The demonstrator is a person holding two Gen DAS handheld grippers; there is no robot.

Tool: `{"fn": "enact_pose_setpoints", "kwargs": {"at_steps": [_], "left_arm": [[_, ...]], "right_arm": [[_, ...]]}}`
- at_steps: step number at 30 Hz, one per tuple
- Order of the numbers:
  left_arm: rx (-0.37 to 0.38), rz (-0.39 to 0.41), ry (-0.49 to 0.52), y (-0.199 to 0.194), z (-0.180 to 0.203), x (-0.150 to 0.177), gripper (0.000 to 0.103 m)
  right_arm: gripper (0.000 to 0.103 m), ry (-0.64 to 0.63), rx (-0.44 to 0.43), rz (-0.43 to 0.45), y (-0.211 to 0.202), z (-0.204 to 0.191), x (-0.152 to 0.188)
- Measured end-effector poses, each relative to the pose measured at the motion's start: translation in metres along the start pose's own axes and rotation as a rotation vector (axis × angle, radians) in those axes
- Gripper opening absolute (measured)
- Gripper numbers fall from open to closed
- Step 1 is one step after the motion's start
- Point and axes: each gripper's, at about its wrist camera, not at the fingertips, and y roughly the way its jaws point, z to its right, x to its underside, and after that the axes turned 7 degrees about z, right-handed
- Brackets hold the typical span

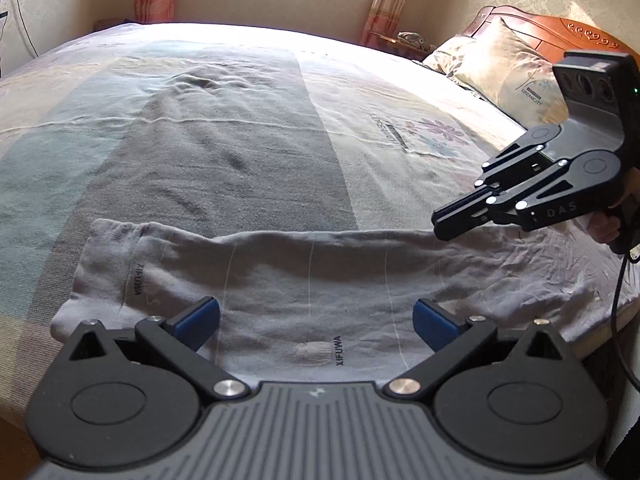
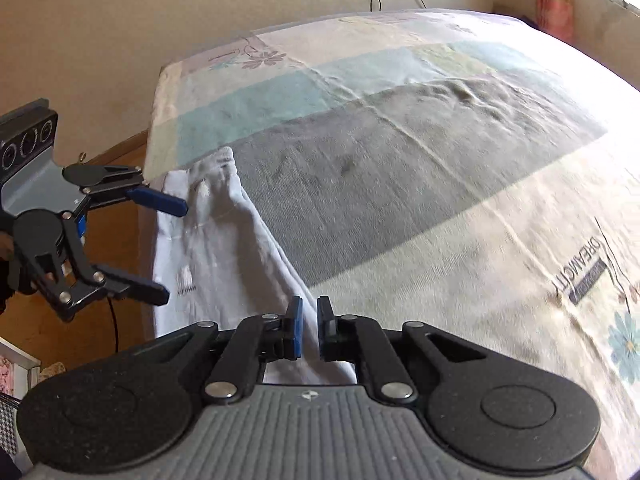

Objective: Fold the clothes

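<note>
So the bed [image 1: 120, 80] takes up basically the whole room here, patchwork sheet with a big grey panel down the middle, and it works as the folding surface since it's wide and flat. A pillow [image 1: 500, 64] sits up by the wooden headboard [image 1: 560, 28], well out of the way.

The thing being folded is a pair of light grey pants [image 1: 304, 280], laid in a long band along the near edge of the bed, close enough for both tools to reach. It looks doubled over lengthwise, waistband end at one side, rumpled end at the other. Whether that's a fold partway done or just how it landed, I can't say from this.

Left gripper [image 1: 316, 318] hovers over the middle of the band with its blue pads spread wide, nothing in them, lined up like it could pinch the near edge.

Right gripper [image 2: 309, 328] is over the rumpled end, jaws drawn nearly together with a thin gap. Cloth shows through the gap in its own view, but I can't tell if it's actually pinching it.
</note>
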Motion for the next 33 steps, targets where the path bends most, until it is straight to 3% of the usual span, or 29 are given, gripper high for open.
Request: {"fn": "enact_pose_setpoints", "kwargs": {"at_steps": [3,8,11,14,21,28,31,33], "left_arm": [[-0.050,-0.053,0.052,0.004,0.012,0.011,0.102],[-0.096,-0.138,0.165,-0.013,0.031,0.018,0.102],[-0.115,-0.090,0.166,-0.018,0.035,0.006,0.102],[-0.079,-0.048,0.149,-0.008,0.044,-0.006,0.102],[-0.056,-0.127,0.207,0.020,0.067,0.008,0.102],[0.016,-0.073,0.238,0.032,0.085,-0.018,0.102],[0.039,-0.078,0.251,0.053,0.100,-0.019,0.102],[0.015,-0.096,0.246,0.069,0.104,-0.013,0.103]], "right_arm": [[0.010,0.061,0.038,-0.029,0.002,0.004,0.022],[0.014,0.087,0.043,0.005,-0.015,-0.007,0.035],[0.019,0.064,0.027,0.010,-0.026,-0.027,0.045],[0.020,0.099,0.054,0.005,-0.032,-0.041,0.066],[0.023,0.186,0.121,-0.003,-0.057,-0.064,0.113],[0.028,0.395,0.361,0.099,-0.117,-0.014,0.149],[0.039,0.492,0.428,0.121,-0.130,0.003,0.167],[0.042,0.529,0.445,0.129,-0.136,0.008,0.181]]}}
